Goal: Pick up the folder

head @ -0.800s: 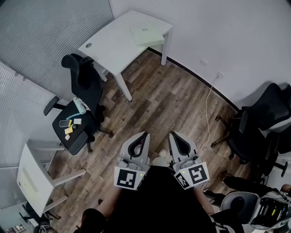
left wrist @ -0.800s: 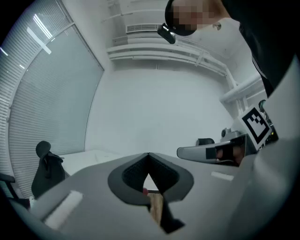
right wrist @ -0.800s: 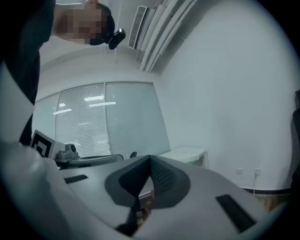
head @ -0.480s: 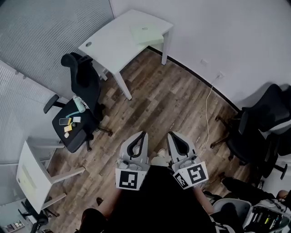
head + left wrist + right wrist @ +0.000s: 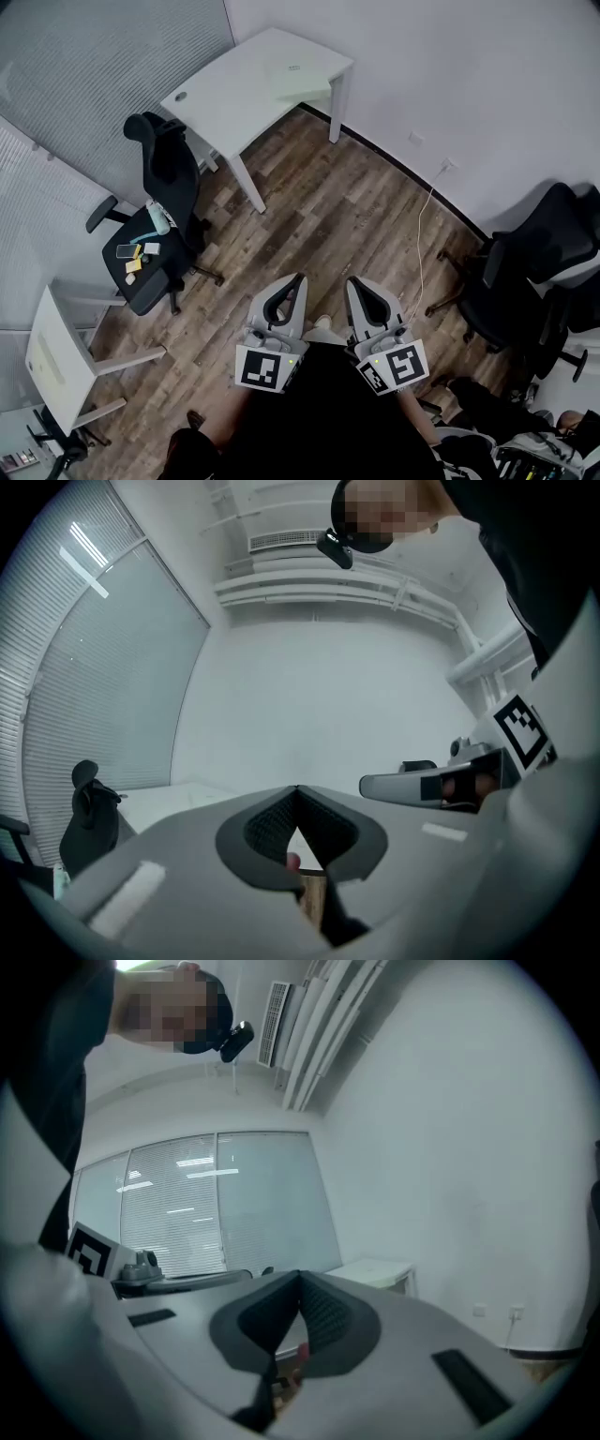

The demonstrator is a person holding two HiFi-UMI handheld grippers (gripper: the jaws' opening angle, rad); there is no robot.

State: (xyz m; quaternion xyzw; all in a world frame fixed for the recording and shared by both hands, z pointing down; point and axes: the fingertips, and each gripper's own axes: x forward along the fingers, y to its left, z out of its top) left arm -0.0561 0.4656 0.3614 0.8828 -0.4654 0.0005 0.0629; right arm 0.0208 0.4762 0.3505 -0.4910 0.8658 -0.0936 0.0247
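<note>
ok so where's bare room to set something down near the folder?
The desk is bare from the folder to the cable hole. The floor before it is open. The chair seat is crowded: bottle, phone, small bits.

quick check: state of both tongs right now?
Left tongs: closed, holding nothing.
Right tongs: closed, holding nothing.

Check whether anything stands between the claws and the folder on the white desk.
Nothing visible does. Only bare wood floor lies between the left claw, the right claw and the desk bearing the folder. The black chair stands off to the left.
</note>
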